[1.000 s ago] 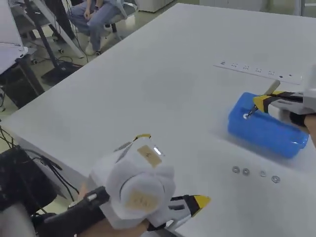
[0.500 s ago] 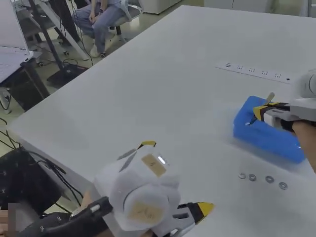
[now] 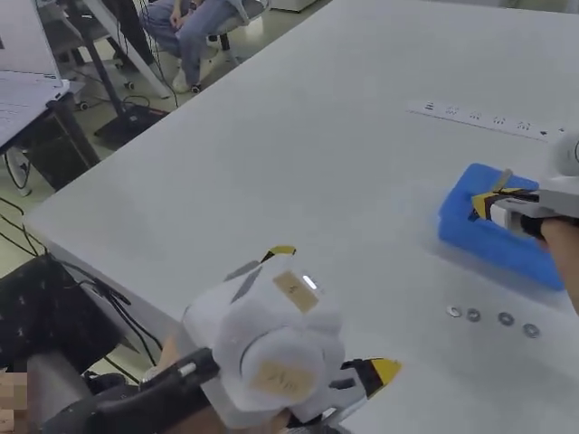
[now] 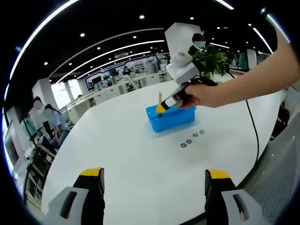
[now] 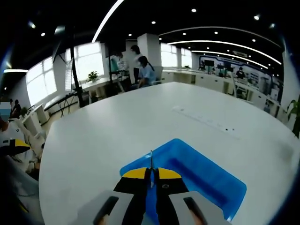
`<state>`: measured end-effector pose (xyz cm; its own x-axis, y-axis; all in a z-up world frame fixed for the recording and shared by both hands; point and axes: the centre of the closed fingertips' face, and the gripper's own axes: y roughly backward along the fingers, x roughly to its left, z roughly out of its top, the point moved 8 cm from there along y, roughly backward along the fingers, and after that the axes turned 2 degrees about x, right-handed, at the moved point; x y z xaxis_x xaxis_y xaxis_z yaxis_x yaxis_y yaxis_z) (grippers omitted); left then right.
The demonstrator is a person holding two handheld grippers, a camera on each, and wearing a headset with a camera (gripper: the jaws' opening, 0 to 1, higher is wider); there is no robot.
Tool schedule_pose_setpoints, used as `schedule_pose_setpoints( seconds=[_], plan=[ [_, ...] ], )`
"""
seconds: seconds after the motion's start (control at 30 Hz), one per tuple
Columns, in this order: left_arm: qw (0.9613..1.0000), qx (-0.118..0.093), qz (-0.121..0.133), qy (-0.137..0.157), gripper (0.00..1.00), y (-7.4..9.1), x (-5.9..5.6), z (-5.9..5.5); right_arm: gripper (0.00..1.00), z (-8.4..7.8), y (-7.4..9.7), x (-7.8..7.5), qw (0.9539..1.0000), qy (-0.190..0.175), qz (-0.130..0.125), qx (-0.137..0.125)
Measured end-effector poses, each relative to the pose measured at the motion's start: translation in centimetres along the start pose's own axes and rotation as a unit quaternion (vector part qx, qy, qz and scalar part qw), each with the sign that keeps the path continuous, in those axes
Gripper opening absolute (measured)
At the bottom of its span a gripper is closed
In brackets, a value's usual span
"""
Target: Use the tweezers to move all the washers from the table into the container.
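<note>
The right gripper (image 5: 151,174) has its jaws pressed together on thin metal tweezers (image 5: 151,161), whose tip stands over one end of the blue container (image 5: 201,183). Whether the tweezers hold a washer is too small to tell. In the head view four washers (image 3: 493,318) lie in a short row on the bare tabletop (image 3: 298,154), near the container's long side and towards the tabletop's near edge, not touching it. The left gripper (image 4: 154,173) hangs over the near edge with its yellow-tipped jaws wide apart and nothing between them. Tan stickers on its white housing are too blurred to read. A white power strip (image 3: 484,120) lies beyond the container; no writing on it can be read
</note>
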<state>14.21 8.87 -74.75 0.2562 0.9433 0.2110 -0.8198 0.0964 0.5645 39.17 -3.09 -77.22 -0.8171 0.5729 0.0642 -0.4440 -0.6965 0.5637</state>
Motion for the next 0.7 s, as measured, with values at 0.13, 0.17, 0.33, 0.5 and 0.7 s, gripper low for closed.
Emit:
schedule_pose_setpoints(
  seconds=[0.13,0.17,0.33,0.5,0.7],
  plan=[
    [1.0,-0.002,0.003,-0.001,0.9,0.1,0.1,0.0,0.03,0.0,0.1,0.3,1.0,0.001,0.003,-0.002],
    [1.0,-0.007,0.006,0.0,0.9,0.2,0.1,0.1,0.03,0.0,0.1,0.3,1.0,0.001,0.004,-0.003],
    [0.9995,-0.024,0.015,0.01,0.9,0.5,0.5,0.5,0.03,0.7,1.0,0.6,0.9999,0.002,0.005,-0.015],
    [0.9995,-0.023,0.018,0.011,0.9,0.5,0.5,0.4,0.02,1.8,2.4,0.8,0.9993,0.009,0.011,-0.035],
    [0.9991,-0.032,0.027,0.011,0.91,0.8,0.6,0.6,0.02,2.2,4.3,1.2,0.9979,0.018,0.025,-0.056]
  ],
)
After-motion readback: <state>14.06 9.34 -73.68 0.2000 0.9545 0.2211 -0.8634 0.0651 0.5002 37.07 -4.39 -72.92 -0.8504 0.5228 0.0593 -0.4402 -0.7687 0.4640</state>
